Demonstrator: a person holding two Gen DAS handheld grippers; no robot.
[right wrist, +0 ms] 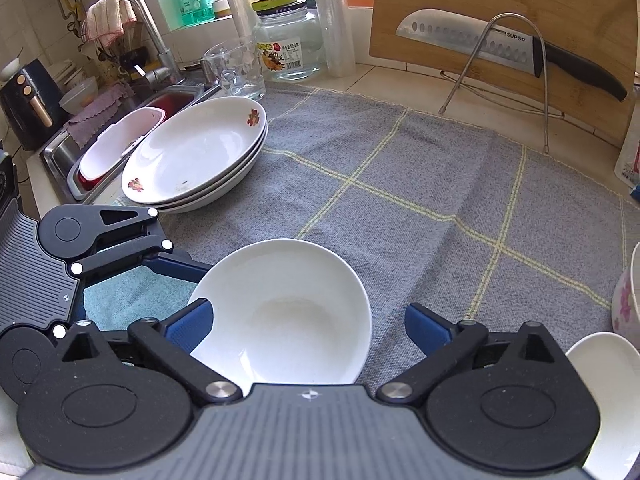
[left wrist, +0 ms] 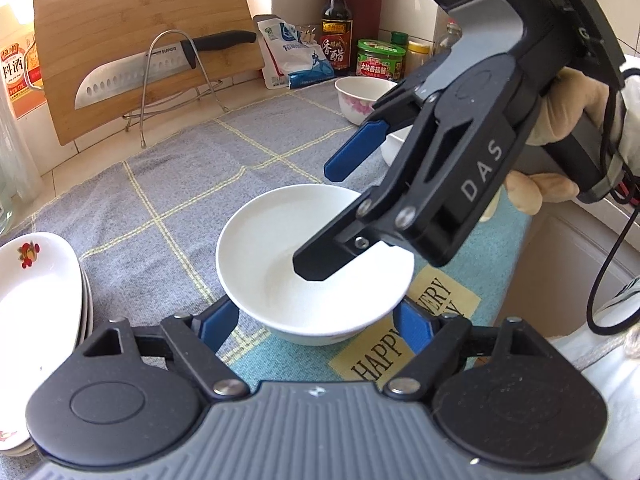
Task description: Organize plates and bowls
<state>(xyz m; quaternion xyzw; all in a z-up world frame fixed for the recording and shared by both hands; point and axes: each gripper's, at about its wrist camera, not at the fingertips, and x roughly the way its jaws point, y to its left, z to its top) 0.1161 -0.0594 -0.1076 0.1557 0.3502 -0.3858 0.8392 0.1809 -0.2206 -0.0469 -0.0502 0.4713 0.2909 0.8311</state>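
A plain white bowl (left wrist: 316, 264) (right wrist: 288, 312) sits on the grey checked cloth (right wrist: 420, 200). My left gripper (left wrist: 316, 324) is open, its blue pads either side of the bowl's near wall. My right gripper (right wrist: 308, 328) is open above the same bowl, one finger (left wrist: 320, 264) over its inside and one pad (left wrist: 352, 152) beyond the rim. A stack of flowered white plates (right wrist: 200, 156) (left wrist: 36, 288) stands at the cloth's left edge. A pink-flowered bowl (left wrist: 360, 98) (right wrist: 628, 292) and another white bowl (right wrist: 608, 392) stand to the right.
A bamboo cutting board (left wrist: 132, 48) with a knife (left wrist: 160, 68) on a wire rack stands at the back. Sauce bottles (left wrist: 337, 20), a salt bag and jars crowd the back corner. A sink (right wrist: 120, 136) with a faucet, a glass (right wrist: 236, 68) and a jar lie left.
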